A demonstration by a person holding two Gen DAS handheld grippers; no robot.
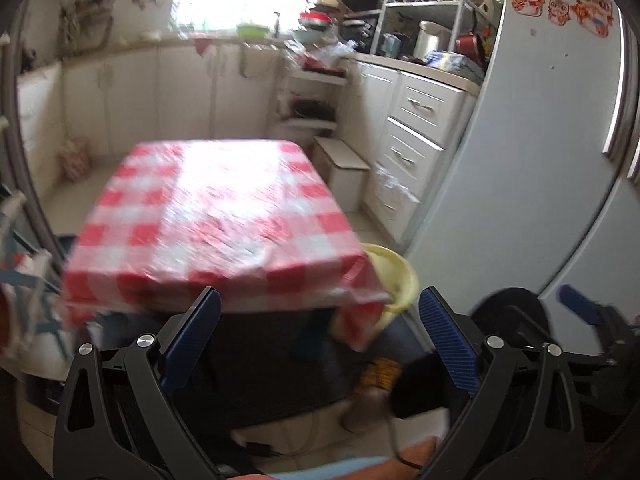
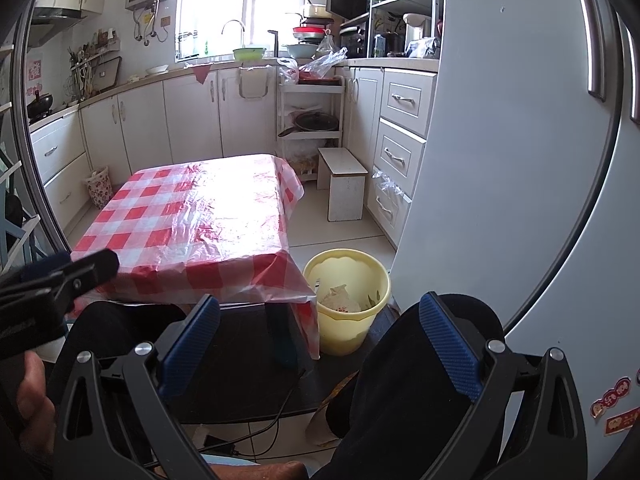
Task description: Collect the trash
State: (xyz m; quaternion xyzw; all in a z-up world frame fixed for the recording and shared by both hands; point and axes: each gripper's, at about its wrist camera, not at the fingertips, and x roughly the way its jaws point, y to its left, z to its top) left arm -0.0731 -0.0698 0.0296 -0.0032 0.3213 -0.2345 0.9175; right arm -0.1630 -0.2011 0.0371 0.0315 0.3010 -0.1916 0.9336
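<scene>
A yellow trash bin (image 2: pixel 347 302) stands on the floor by the table's near right corner and holds paper scraps (image 2: pixel 338 300); it also shows in the left wrist view (image 1: pixel 394 276), half hidden by the tablecloth. The low table (image 2: pixel 192 220) wears a red and white checked plastic cloth; I see no trash on it. My left gripper (image 1: pixel 320 320) is open and empty, held low before the table's near edge. My right gripper (image 2: pixel 320 322) is open and empty, low, just in front of the bin. The left gripper also shows in the right wrist view (image 2: pixel 60 276).
A grey fridge (image 2: pixel 520 140) stands close on the right. A white stool (image 2: pixel 346 184) and a shelf cart (image 2: pixel 310 120) stand behind the table. White cabinets (image 2: pixel 160 120) line the walls. The person's dark-clad legs (image 2: pixel 400 380) and cables (image 2: pixel 272 420) lie below the grippers.
</scene>
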